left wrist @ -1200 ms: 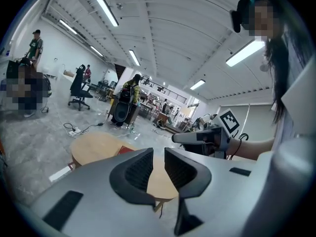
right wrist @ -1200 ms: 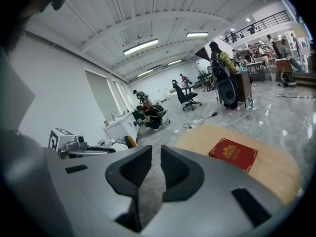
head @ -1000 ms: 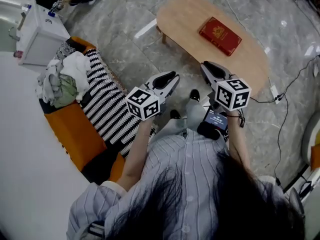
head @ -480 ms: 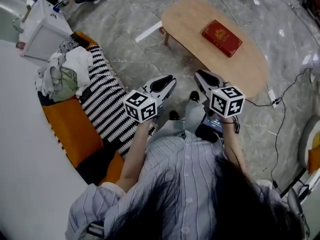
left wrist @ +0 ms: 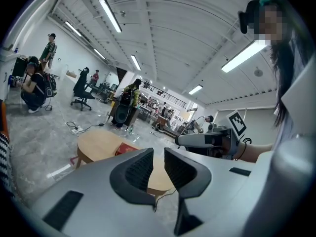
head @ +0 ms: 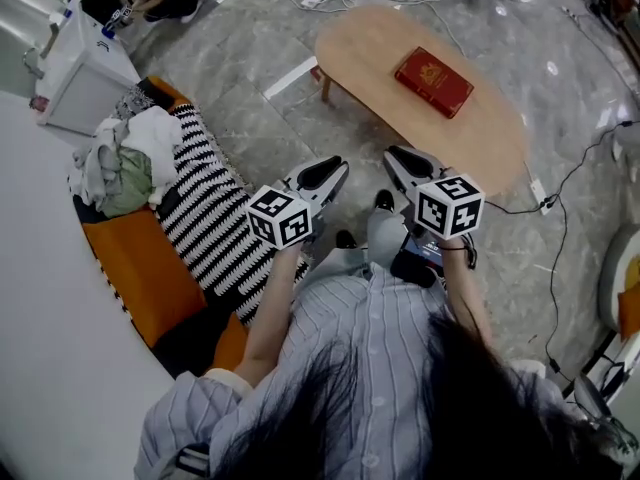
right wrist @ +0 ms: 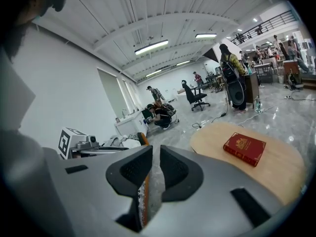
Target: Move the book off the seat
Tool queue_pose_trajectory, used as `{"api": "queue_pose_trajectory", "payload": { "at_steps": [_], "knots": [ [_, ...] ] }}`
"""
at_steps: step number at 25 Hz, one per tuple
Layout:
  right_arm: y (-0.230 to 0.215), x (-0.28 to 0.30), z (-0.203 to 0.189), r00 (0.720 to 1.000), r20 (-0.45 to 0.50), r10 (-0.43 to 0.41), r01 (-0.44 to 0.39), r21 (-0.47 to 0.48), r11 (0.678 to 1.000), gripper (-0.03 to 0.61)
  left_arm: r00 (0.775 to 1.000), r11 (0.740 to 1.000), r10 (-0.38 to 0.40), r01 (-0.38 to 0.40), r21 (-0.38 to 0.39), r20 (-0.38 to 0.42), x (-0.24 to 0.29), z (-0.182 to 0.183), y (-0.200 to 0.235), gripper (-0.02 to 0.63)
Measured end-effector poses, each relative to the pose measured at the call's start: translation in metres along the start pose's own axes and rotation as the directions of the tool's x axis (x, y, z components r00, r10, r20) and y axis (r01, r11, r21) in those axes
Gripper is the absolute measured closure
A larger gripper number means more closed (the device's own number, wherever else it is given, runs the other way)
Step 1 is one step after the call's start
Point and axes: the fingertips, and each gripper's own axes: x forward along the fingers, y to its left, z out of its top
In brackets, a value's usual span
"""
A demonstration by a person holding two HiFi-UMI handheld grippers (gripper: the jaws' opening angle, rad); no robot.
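The red book (head: pixel 433 81) lies flat on the oval wooden table (head: pixel 370 43), well beyond both grippers. It also shows in the right gripper view, book (right wrist: pixel 244 148) on table (right wrist: pixel 281 174), and partly in the left gripper view, book (left wrist: pixel 126 148). My left gripper (head: pixel 330 171) is held in front of the person's body, shut and empty. Beside it my right gripper (head: pixel 398 158) has its jaws nearly together with nothing between them. In the gripper views, the left gripper (left wrist: pixel 158 163) and right gripper (right wrist: pixel 156 168) point out over the floor toward the table.
An orange sofa (head: pixel 140 258) with a black-and-white striped blanket (head: pixel 210 213) and a heap of clothes (head: pixel 125 158) stands at the left. A white cabinet (head: pixel 85 68) is behind it. Cables (head: pixel 560 228) trail on the floor right of the table. People and office chairs are far back.
Both grippers have drawn slightly left in the head view, side by side and empty. The book has stayed on the table.
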Motion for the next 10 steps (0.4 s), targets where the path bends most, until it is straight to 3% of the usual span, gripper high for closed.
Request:
{"api": "queue_pose_trajectory", "payload": {
  "at_steps": [10],
  "knots": [
    [0.004,-0.016,-0.012,1.000,0.002,-0.015,0.015,-0.006,1.000,0.520,0.999,0.999,-0.040,0.040,-0.002,-0.025,0.002,-0.014,-0.020,0.535]
  ]
}}
